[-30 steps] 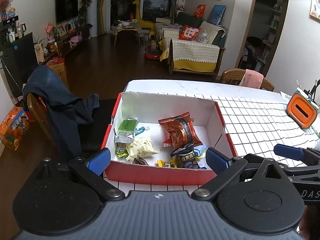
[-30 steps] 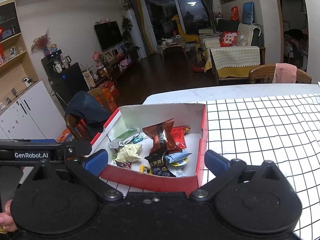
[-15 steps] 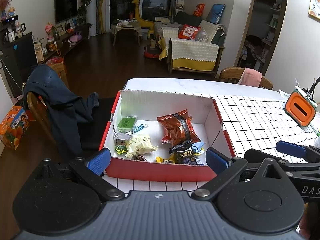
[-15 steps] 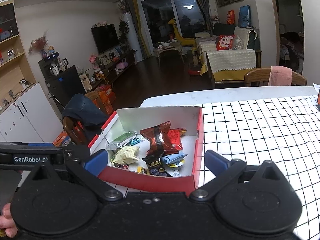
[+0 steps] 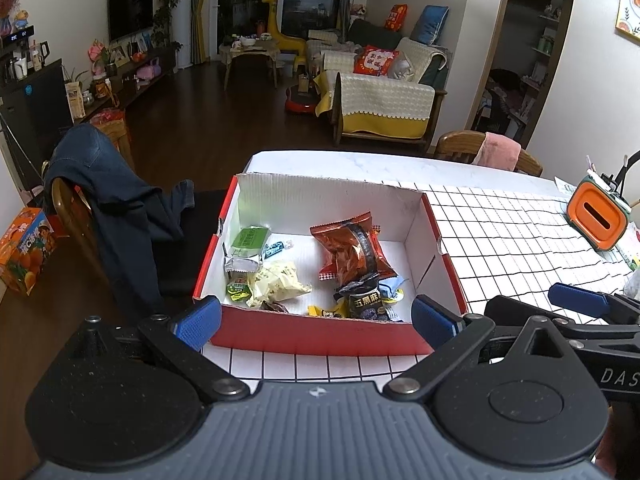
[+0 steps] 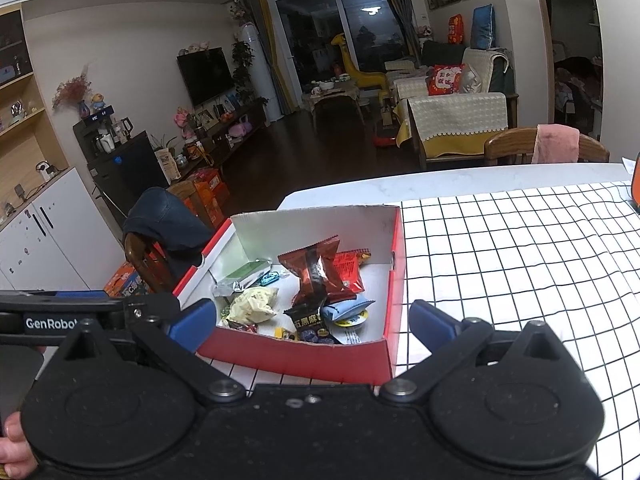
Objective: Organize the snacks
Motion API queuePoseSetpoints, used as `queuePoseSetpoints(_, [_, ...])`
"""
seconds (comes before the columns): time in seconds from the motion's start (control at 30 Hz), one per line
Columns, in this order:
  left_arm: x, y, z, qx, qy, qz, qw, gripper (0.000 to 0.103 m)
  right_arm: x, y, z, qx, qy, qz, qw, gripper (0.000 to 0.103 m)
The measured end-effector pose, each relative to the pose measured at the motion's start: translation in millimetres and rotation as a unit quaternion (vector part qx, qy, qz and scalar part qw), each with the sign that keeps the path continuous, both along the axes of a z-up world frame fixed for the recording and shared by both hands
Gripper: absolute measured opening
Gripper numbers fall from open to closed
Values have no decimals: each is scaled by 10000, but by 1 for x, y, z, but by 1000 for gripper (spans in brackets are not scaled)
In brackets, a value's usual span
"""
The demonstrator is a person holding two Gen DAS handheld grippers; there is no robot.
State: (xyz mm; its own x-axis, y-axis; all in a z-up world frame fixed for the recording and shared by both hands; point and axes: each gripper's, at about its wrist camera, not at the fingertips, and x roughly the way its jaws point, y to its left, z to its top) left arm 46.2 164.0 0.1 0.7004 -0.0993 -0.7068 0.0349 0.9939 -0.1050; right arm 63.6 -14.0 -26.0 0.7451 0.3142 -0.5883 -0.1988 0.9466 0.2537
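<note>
Item: red cardboard box [image 5: 320, 342], white inside, on the grid-patterned tablecloth [image 5: 500, 240] at the table's left end, straight ahead of both my tools. Contents, all loose on its floor: a red-brown crinkle packet [image 5: 350, 250] near the middle, its long axis running away from me toward the far wall; a black pouch with pale lettering [image 5: 366, 302] against the near wall; a pale yellow wrapped piece [image 5: 276, 280] and a green packet [image 5: 248, 242] on the left side; small sweets between them. My left gripper [image 5: 316, 316] is spread wide and holds nothing; its tips straddle the box's near wall, which puts it squarely in line. My right gripper [image 6: 312, 322] is likewise wide apart and empty, viewing the box from its right side, the right tip outside the right wall. No snack lies on the cloth outside the box that I can see. Judgement: the left is the better aligned; any reach goes forward and down over the near wall.
</note>
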Motion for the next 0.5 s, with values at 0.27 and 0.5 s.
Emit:
queuePoseSetpoints(0.27, [-1,1,-4,-20,49,11,10000,102,0,0,-2,28,26,-26,10000,103])
queuePoseSetpoints(0.5, [1,0,-4,-34,66,-4,10000,102,1,-2,-3,43,72,-44,10000,103])
